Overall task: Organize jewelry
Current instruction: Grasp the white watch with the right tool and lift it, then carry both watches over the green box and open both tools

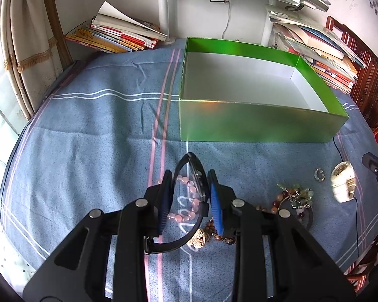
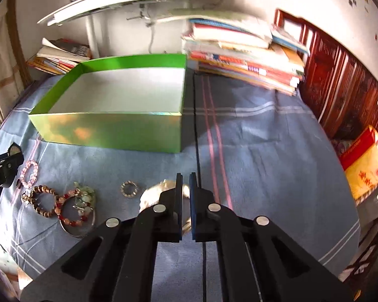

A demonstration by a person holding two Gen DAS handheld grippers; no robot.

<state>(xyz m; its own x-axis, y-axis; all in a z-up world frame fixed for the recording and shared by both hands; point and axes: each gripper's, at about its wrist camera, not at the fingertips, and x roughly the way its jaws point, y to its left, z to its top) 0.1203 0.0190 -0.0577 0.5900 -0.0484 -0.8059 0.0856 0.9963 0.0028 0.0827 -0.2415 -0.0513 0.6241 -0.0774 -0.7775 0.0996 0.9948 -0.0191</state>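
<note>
At the far left of the left wrist view a fringed curtain [image 1: 25, 58] hangs beside a stack of books [image 1: 116, 35] lying on the blue striped cloth [image 1: 93, 130] that covers the bench. Right of the books stands an open green box [image 1: 259, 123] with a white inside, nothing showing in it. In front of the box, the left gripper [image 1: 189, 196] has its jaws clenched on a black wristwatch [image 1: 197, 173], the pads pressing the watch face and band from both sides, the strap looping down beneath them. Under the watch, on the cloth, lies a pink bead bracelet [image 1: 189, 201]. Farther right sits a heap of bead bracelets [image 1: 293, 196] in green, red and brown, then a small sparkling ring [image 1: 319, 175]. Beside the ring a pale white-and-gold watch [image 1: 342, 183] is held off the cloth by the right gripper.

In the right wrist view, the right gripper [image 2: 186, 191] has its jaws closed nearly together on that pale watch [image 2: 153, 196], whose band runs between the pads. The second pile of books [image 2: 242, 52] stands right of the box, and dark red carved wooden furniture [image 2: 340, 80] fills the right edge.
</note>
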